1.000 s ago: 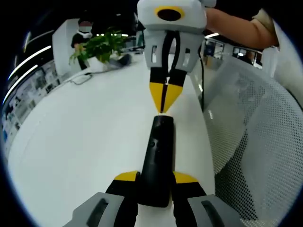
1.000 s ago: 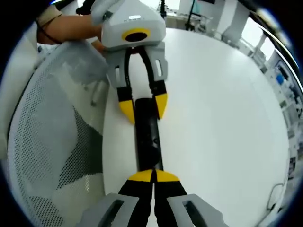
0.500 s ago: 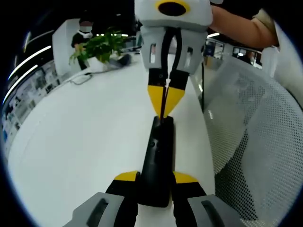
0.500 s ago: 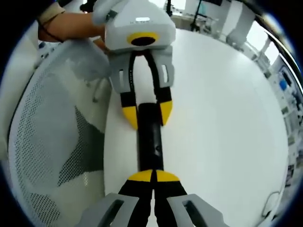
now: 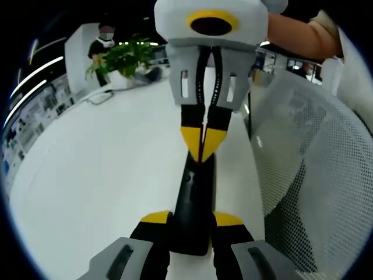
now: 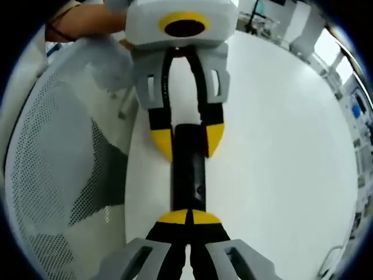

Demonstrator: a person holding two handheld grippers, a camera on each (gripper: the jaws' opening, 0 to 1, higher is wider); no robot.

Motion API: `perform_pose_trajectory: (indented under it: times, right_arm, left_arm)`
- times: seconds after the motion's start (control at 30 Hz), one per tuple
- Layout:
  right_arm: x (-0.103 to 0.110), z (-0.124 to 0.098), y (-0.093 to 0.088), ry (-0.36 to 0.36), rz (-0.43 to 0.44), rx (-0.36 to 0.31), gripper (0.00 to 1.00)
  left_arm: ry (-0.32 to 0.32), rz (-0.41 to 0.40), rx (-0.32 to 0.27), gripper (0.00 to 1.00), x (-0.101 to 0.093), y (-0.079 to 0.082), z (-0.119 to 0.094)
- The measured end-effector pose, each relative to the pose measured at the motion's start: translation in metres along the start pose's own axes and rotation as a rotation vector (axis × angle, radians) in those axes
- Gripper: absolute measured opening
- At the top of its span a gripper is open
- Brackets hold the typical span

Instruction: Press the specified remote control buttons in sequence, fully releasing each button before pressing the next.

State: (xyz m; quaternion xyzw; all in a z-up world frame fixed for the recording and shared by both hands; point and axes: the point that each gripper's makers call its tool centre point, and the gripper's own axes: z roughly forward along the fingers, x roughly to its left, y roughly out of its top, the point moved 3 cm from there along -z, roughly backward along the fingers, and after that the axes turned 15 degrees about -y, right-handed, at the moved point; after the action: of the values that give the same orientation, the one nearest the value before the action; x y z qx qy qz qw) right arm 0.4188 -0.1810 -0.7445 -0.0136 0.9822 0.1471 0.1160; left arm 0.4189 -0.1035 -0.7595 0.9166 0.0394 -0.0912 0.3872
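Remote control point(image 5: 196, 204), black and slim, lies lengthwise on the white surface point(image 5: 99, 175), stretched between the two hand-held grippers. The left hand-held gripper point(image 5: 191, 219) has its yellow-tipped jaws spread on either side of the remote's near end, pinching it by its long edges to steady it. Beyond the remote, the right hand-held gripper point(image 5: 202, 146) points back toward the left one with its jaws pressed together into a single narrow tip, which rests on or just above the remote's far end; whether it is actually touching cannot be told. A white mesh chair back point(image 5: 315, 169) stands just beside the surface's edge, and a green plant point(image 5: 119, 58) sits well beyond the grippers at the far end of the surface.

In the right gripper view the same layout appears from the other end: the right hand-held gripper point(image 6: 189, 218), jaws together, meets the remote control point(image 6: 189, 175), and the left hand-held gripper point(image 6: 187, 140) clamps the opposite end.

The step in hand looks like a button press with the closed tip. To do it well, the tip should come straight down on the centre of one button, the steadying grip should hold firm so the remote does not slide or tilt, and the tip should lift fully clear before the next press.
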Motion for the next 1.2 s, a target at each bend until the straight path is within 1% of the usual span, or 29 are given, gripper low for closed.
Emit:
perform_pose_trajectory:
  times: [0.13, 0.27, 0.4, 0.73, 1.03, 1.2]
  right_arm:
    - [-0.0007, 0.0032, -0.0018, 0.002, -0.022, 0.021, 0.00]
    - [-0.0014, 0.0034, -0.0021, 0.010, -0.029, 0.026, 0.00]
    - [-0.0026, 0.0046, -0.0019, 0.022, -0.017, 0.038, 0.00]
    - [-0.0017, 0.0053, -0.0002, 0.051, -0.022, 0.082, 0.00]
    - [-0.0009, 0.0048, -0.0003, 0.051, -0.005, 0.082, 0.00]
    - [0.0002, 0.0045, 0.0011, 0.052, -0.001, 0.096, 0.00]
  left_arm:
    - [0.000, 0.000, 0.000, 0.26, 0.0008, -0.0006, 0.0001]
    - [0.001, -0.001, -0.001, 0.26, 0.0012, -0.0003, 0.0006]
    - [0.000, 0.000, -0.002, 0.26, 0.0013, 0.0000, 0.0008]
    - [0.001, 0.001, -0.007, 0.26, -0.0004, 0.0005, 0.0005]
    - [0.001, 0.002, -0.009, 0.26, -0.0012, 0.0000, 0.0004]
    - [0.001, 0.004, -0.011, 0.26, -0.0020, -0.0002, 0.0001]
